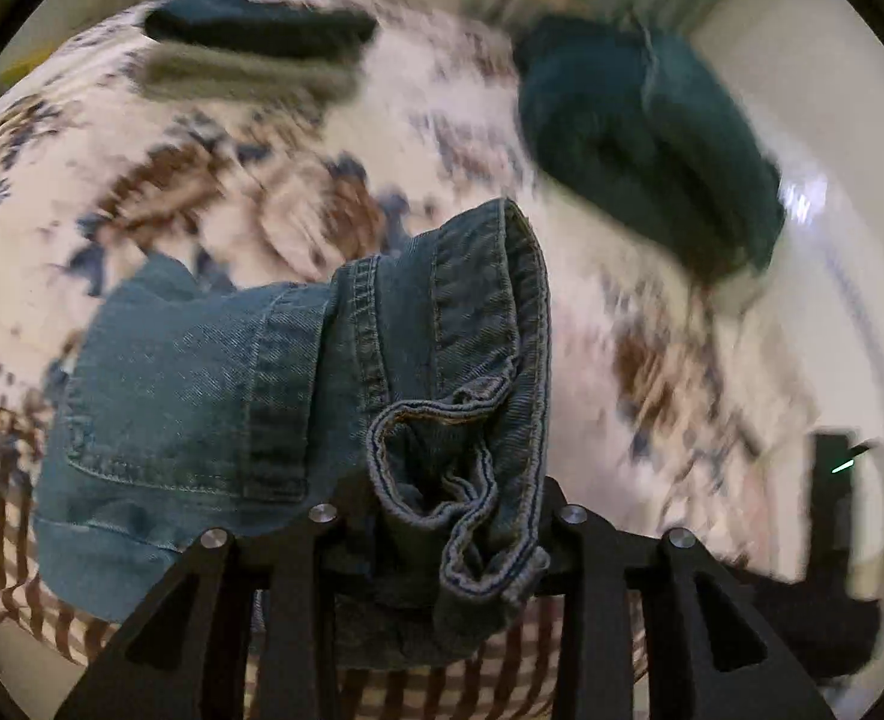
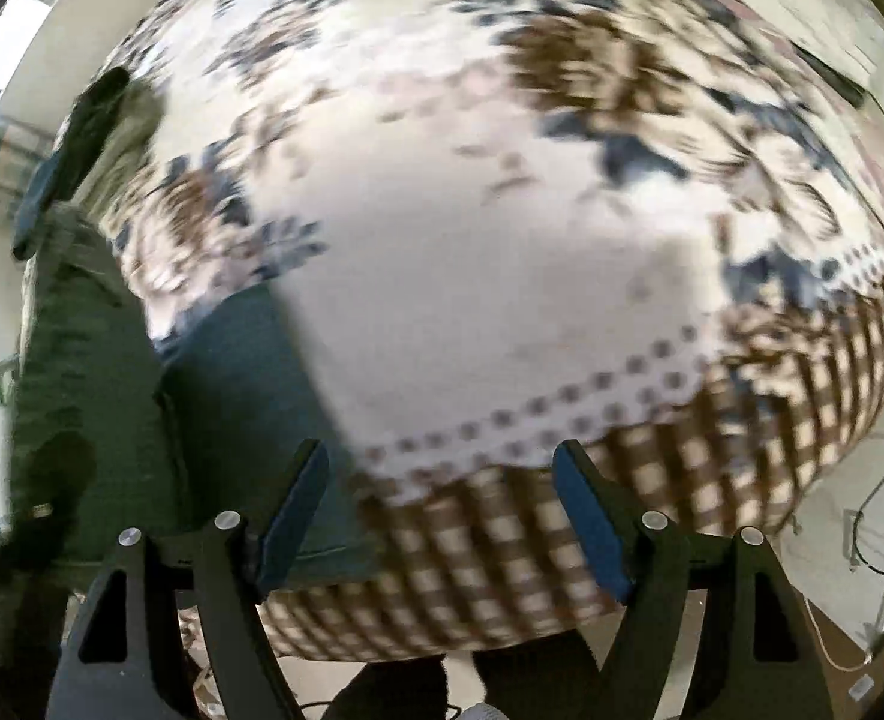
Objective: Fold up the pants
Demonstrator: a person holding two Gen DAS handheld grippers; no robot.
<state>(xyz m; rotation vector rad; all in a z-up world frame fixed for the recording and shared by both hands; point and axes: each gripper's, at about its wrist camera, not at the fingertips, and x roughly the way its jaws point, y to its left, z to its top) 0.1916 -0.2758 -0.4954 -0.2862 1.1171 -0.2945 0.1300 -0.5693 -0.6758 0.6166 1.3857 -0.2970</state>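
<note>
The blue denim pants (image 1: 298, 396) fill the lower middle of the left wrist view, bunched with a back pocket and seams showing. My left gripper (image 1: 436, 516) is shut on the pants; its fingertips are hidden under the denim folds. The pants hang above the floral bedspread (image 1: 250, 204). In the right wrist view a dark blue stretch of the pants (image 2: 244, 396) lies at lower left on the bedspread (image 2: 472, 240). My right gripper (image 2: 442, 516) is open and empty over the bed's front edge, to the right of the pants.
A dark green folded garment (image 1: 646, 138) is at the upper right and a dark and grey stack (image 1: 256, 48) at the far left of the bed. The checked border (image 2: 502, 546) marks the bed's edge. A person in green clothing (image 2: 76, 360) stands left.
</note>
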